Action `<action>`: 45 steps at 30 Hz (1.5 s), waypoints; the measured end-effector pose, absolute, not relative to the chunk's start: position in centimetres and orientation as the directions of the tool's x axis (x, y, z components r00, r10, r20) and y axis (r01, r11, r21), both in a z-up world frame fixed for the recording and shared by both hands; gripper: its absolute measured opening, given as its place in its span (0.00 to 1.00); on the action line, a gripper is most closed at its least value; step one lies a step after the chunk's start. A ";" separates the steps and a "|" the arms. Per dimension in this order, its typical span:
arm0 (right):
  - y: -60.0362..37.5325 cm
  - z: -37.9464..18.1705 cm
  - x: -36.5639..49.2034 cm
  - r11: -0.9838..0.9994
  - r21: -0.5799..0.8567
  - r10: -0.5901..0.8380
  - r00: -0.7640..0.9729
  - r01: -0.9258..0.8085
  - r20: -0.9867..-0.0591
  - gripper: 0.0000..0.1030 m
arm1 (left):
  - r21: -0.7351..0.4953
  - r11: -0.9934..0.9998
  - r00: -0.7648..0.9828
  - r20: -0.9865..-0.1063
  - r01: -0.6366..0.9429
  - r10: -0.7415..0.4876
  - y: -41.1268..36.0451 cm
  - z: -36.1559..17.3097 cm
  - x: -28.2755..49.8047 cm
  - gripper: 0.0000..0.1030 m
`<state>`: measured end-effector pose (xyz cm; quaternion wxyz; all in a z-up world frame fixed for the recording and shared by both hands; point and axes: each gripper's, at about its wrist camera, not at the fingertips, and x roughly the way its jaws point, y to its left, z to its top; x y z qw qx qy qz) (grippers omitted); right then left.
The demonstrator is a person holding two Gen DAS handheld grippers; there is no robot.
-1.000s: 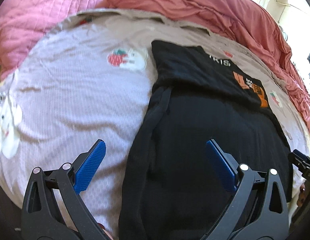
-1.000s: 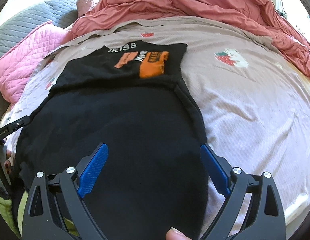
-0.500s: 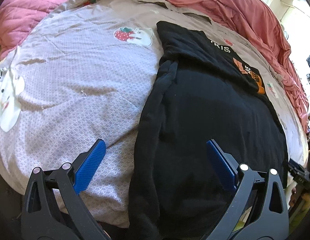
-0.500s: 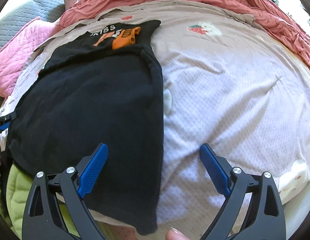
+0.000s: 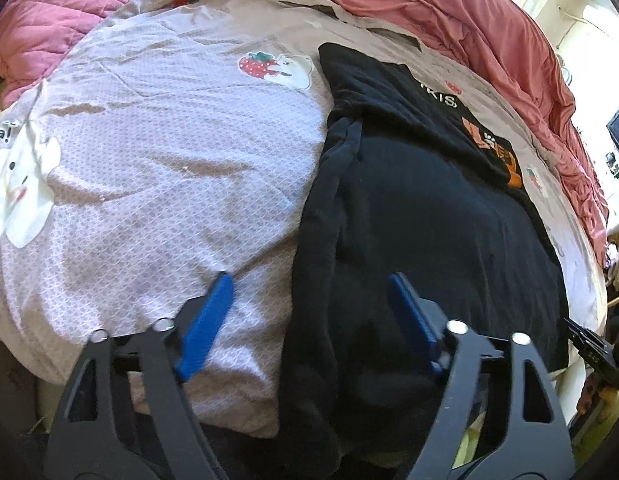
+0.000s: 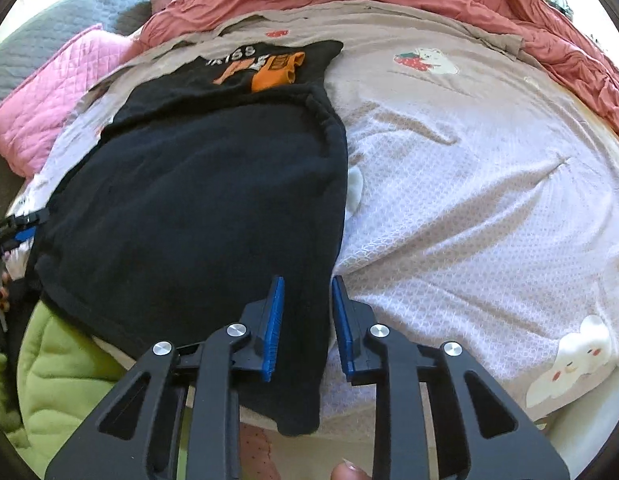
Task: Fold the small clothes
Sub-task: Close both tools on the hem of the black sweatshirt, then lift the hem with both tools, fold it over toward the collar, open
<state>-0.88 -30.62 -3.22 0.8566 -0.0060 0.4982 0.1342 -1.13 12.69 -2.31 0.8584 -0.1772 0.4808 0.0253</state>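
A black garment lies spread on the bed, its near end hanging over the bed's edge; it also shows in the right wrist view. Beyond it lies a folded black shirt with orange print, seen too in the right wrist view. My left gripper is open, straddling the garment's left edge at the near end. My right gripper has its blue pads closed to a narrow gap on the garment's right edge near the hem.
The bed has a pale strawberry-print sheet. A crumpled red duvet lies along the far side and a pink quilt at far left. A green cloth hangs below the bed's near edge.
Both grippers dropped to the garment's near end. The right gripper's jaws went from wide open to nearly shut on the right edge. The left gripper's jaws narrowed somewhat.
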 end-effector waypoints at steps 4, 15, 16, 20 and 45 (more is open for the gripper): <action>-30.6 -2.9 -1.2 0.962 0.135 0.235 0.470 -0.235 -0.851 0.22 | -0.273 0.942 0.524 -0.841 -0.197 -0.133 12.5 -2.5 -1.5 0.39; -30.8 -3.5 -1.3 0.956 0.172 0.264 0.440 -0.239 -0.858 0.22 | -0.254 0.958 0.513 -0.845 -0.133 -0.152 10.9 -2.8 -2.3 0.18; -30.7 -3.5 -1.3 0.956 0.166 0.261 0.443 -0.242 -0.858 0.23 | -0.256 0.957 0.511 -0.846 -0.137 -0.153 10.9 -2.8 -2.3 0.19; -30.2 -3.0 -1.3 0.955 0.153 0.257 0.452 -0.254 -0.854 0.21 | -0.246 0.960 0.511 -0.847 -0.133 -0.147 10.7 -2.9 -2.2 0.20; -32.2 3.5 1.6 0.883 0.338 0.467 0.551 -0.325 -0.691 0.06 | -0.355 0.933 0.641 -0.730 -0.058 -0.238 11.3 1.3 -2.3 0.04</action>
